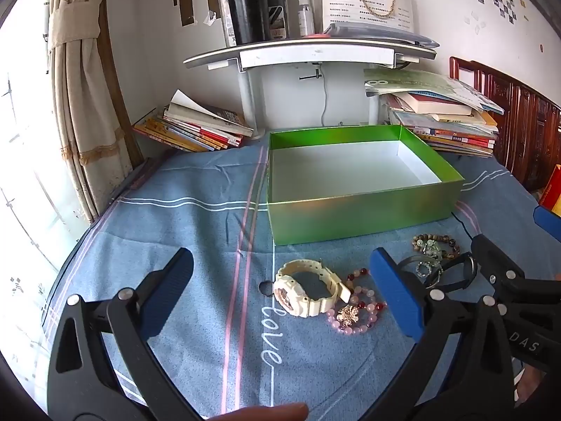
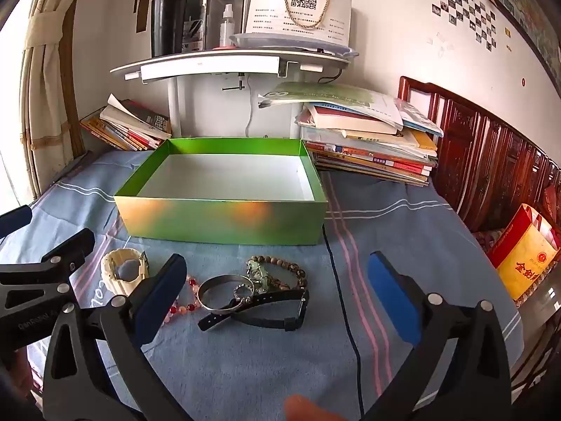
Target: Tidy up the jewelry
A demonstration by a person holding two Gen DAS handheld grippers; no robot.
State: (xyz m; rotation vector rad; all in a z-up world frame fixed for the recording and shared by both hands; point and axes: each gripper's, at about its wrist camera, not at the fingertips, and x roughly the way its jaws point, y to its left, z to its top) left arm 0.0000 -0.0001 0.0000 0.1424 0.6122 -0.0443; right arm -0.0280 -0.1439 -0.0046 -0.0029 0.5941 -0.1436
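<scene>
An open green box (image 1: 364, 215) with a bare white floor stands on the blue cloth; it also shows in the right wrist view (image 2: 224, 221). In front of it lie a cream watch (image 1: 308, 291), a pink and red bead bracelet (image 1: 357, 312) with a gold flower charm, a brown bead bracelet (image 2: 284, 270), a silver bangle (image 2: 219, 293), a small ring (image 2: 244, 293) and a black band watch (image 2: 266, 310). My left gripper (image 1: 280, 287) is open above the cloth, the cream watch between its fingers. My right gripper (image 2: 277, 287) is open, with the bangle and black watch between its fingers.
Book stacks stand behind the box at the left (image 1: 196, 126) and right (image 1: 441, 115). A white shelf (image 1: 308, 52) carries a black flask and a paper bag. A curtain (image 1: 80, 98) hangs at the left, a wooden headboard (image 2: 491, 161) and a red-yellow bag (image 2: 526, 252) at the right.
</scene>
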